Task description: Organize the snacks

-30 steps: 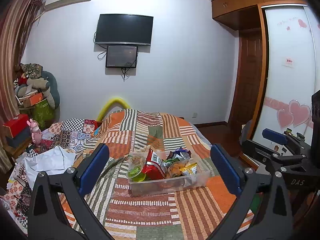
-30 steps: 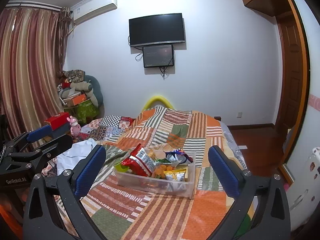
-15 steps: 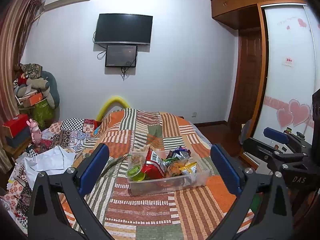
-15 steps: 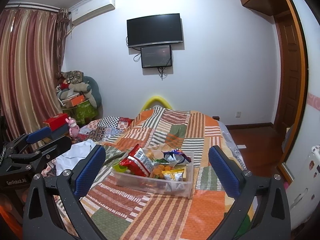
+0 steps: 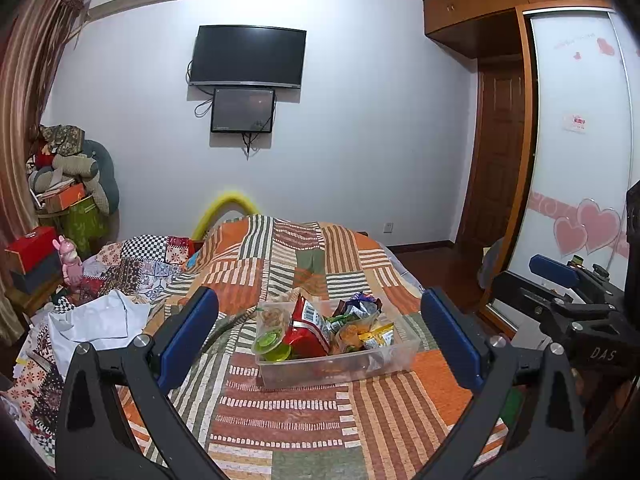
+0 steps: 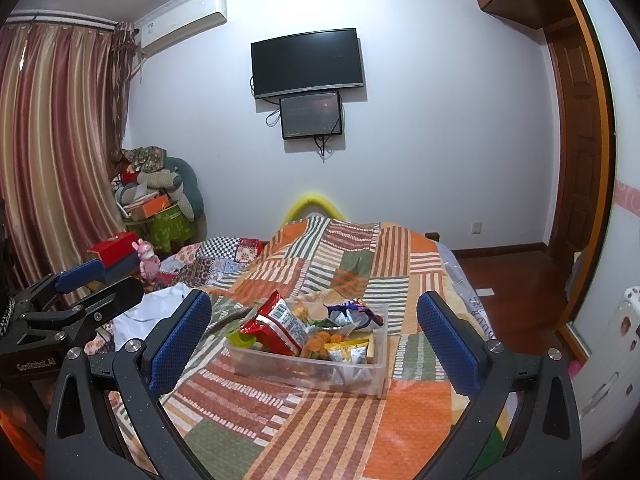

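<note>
1. Left gripper (image 5: 320, 338): the blue-padded fingers (image 5: 188, 330) stand wide apart and hold nothing. The gripper hangs above the near part of the bed, well short of the snack bin.
2. Right gripper (image 6: 314, 340): the jaws are likewise spread wide with nothing between them. It sits beside the left unit; each gripper shows at the edge of the other's view.
3. Clear plastic bin (image 5: 340, 364): it rests on the patchwork quilt (image 5: 280, 408), centred between both finger pairs in both views and apart from them.
4. Bin contents: a red snack bag (image 6: 280, 326) stands tilted at the left-centre. A green jelly cup (image 5: 272, 344) lies at the left end. Yellow packets (image 6: 348, 350) lie at the near right side. A purple-and-silver wrapper (image 6: 354, 312) sits at the far right. Orange snacks (image 6: 320, 340) fill the middle.
5. Surroundings: a white cloth (image 5: 100, 320) lies on the bed left of the bin. A television (image 5: 248, 56) hangs on the far wall above a smaller screen (image 5: 243, 111).
</note>
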A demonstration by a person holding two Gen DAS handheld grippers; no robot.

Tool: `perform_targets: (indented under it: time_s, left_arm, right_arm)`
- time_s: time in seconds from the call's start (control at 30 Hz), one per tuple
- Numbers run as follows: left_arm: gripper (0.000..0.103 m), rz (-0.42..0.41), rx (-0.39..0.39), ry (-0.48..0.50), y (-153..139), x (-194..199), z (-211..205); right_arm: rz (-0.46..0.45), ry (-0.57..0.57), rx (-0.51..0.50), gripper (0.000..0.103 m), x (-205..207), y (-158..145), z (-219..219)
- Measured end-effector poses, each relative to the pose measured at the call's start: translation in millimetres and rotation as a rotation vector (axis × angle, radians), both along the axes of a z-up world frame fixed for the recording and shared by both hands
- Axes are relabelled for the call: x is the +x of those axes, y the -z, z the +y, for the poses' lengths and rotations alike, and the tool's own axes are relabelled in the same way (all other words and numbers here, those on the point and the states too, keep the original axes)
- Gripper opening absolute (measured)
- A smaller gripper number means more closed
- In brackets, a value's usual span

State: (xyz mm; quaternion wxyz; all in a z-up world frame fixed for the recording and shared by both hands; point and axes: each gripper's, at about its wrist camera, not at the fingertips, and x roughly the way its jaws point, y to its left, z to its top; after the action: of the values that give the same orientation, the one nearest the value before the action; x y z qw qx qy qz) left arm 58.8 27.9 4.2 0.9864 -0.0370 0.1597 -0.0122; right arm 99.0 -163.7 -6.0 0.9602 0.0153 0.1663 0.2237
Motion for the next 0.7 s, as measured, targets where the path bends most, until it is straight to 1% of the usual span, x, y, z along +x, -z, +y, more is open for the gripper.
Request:
perform_targets:
  time_s: [0.5,0.7]
  left_arm:
    - [0.102,-0.003,0.014,0.011,0.2,-1.4,-6.7]
    - [0.103,-0.004,0.006,0.022,0.4,-1.7,-6.2]
  right_arm:
    - [-0.001,0.003,0.006,0.103,-2.0,1.7,0.3]
    - [0.001,0.006,0.008,0.103,-2.9,2.3,-0.6]
